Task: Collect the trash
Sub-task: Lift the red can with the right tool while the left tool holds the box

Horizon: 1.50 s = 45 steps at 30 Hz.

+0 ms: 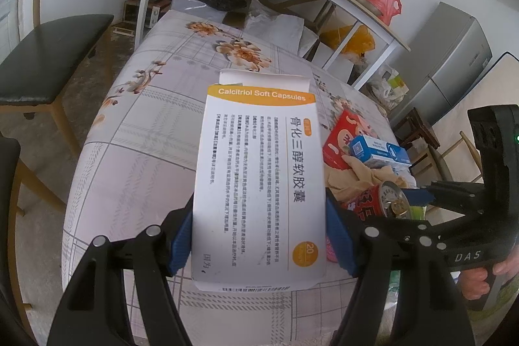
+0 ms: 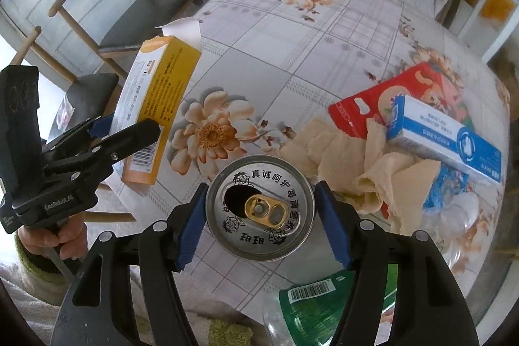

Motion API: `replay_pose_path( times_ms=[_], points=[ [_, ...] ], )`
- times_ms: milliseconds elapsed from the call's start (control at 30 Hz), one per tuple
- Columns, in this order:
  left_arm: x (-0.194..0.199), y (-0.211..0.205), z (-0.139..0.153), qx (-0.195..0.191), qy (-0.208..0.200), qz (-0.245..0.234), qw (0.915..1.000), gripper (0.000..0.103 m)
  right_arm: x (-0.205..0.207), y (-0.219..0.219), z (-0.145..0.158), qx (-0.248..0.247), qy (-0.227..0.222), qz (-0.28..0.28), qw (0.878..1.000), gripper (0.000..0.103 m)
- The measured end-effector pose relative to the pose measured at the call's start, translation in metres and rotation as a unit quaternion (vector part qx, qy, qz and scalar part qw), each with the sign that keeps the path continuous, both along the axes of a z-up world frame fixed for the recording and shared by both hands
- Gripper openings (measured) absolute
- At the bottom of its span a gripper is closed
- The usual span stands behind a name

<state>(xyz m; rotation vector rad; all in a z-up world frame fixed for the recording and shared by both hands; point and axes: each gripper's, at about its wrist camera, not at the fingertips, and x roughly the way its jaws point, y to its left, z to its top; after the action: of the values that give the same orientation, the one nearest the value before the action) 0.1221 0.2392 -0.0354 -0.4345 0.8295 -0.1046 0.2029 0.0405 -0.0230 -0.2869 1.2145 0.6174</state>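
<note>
"Calcitriol Soft Capsules" on medicine box (image 1: 259, 184); "GenRobot.AI" on left tongs (image 2: 129, 132).

We note both units alike: left gripper (image 1: 259, 235) and right gripper (image 2: 261, 216) built of matte black arms, blue ribbed finger pads (image 2: 191, 226), silver round rivets, white lettering on bodies; bare skin on one hand (image 2: 61, 237), green-white fuzzy cuff.

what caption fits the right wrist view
Right hand-held gripper clasps an opened silver drink can above the floral tablecloth.

Right gripper (image 2: 261, 216) jaws clamp opened can (image 2: 259, 213); left gripper (image 2: 129, 127) grips medicine box (image 2: 155, 106).
</note>
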Motion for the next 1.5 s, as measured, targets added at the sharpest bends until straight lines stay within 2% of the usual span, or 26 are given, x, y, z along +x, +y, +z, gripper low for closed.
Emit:
replay_pose_path(
  times_ms=[267, 533, 733, 933, 1200, 1500],
  points=[
    [0.0, -0.001, 0.0, 0.0, -0.001, 0.0, 1.0, 0.069, -0.004, 0.0, -0.004, -0.002, 0.005, 0.005, 1.0, 0.065],
    [0.0, -0.002, 0.003, 0.003, -0.005, 0.001, 1.0, 0.068, -0.006, -0.008, -0.002, 0.013, 0.005, -0.002, 1.0, 0.062],
    [-0.004, 0.002, 0.011, 0.003, -0.019, 0.003, 0.9998, 0.068, -0.004, -0.02, 0.018, 0.074, 0.027, -0.012, 0.997, 0.062],
    [-0.012, 0.003, 0.027, 0.003, -0.04, 0.002, 0.9992, 0.068, -0.009, -0.031, 0.049, 0.156, 0.047, -0.011, 0.987, 0.062],
    [-0.017, -0.004, 0.057, 0.005, -0.078, -0.014, 0.9969, 0.068, -0.017, -0.06, 0.093, 0.22, 0.015, -0.03, 0.975, 0.062],
    [-0.012, -0.037, 0.098, 0.006, -0.132, -0.067, 0.9889, 0.068, -0.02, -0.128, 0.131, 0.259, -0.047, -0.11, 0.958, 0.062]
  ],
)
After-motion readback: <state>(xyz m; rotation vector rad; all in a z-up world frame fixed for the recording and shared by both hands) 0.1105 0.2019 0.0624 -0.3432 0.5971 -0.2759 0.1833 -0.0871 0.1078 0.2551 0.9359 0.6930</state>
